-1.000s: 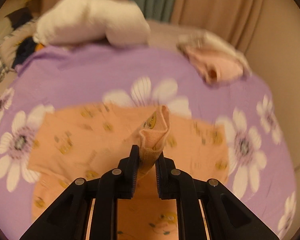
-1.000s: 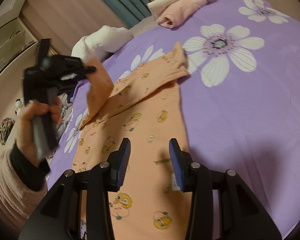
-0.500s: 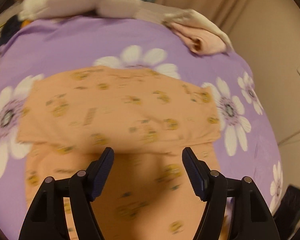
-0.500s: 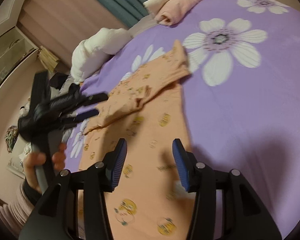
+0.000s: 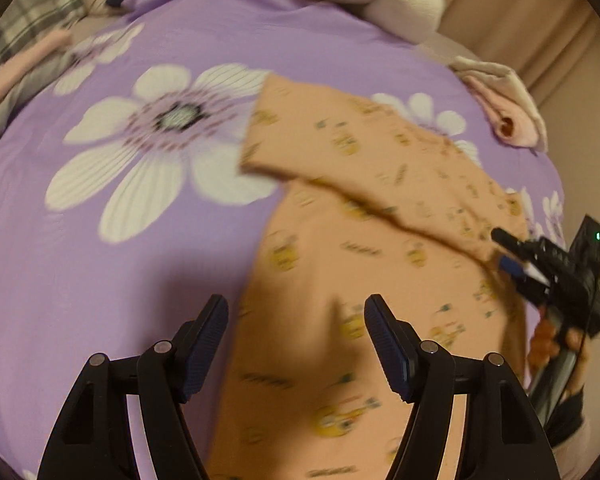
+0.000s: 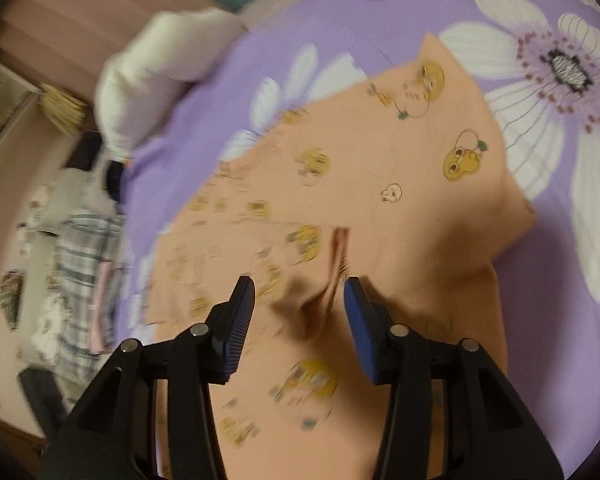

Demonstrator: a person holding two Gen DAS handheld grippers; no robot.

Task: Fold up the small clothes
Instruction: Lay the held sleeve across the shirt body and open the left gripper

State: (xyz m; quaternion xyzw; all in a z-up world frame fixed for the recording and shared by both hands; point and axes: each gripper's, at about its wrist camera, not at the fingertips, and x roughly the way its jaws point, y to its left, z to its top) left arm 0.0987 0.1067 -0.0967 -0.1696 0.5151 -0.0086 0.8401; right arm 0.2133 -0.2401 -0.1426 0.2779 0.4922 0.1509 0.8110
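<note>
The orange top (image 5: 380, 248) lies flat on the purple bed (image 5: 100, 248), with its sleeves already folded across the chest. The left tongs (image 5: 296, 344) are spread wide and hold nothing; they hang over the lower part of the top. The right tongs (image 6: 298, 312) sit low on the cloth at the folded sleeve, and they are closing, with a small ridge of cloth between them, not yet pinched. I think the next step is to fold the body. To do it well, each tongs should take one layer's edge at the same height, so the fold comes out straight and the sleeves stay put. Near the far edge of the bed lie a pink roll (image 5: 508, 128) and a white bundle (image 5: 380, 4), well apart from the top. Nothing blocks the way.
</note>
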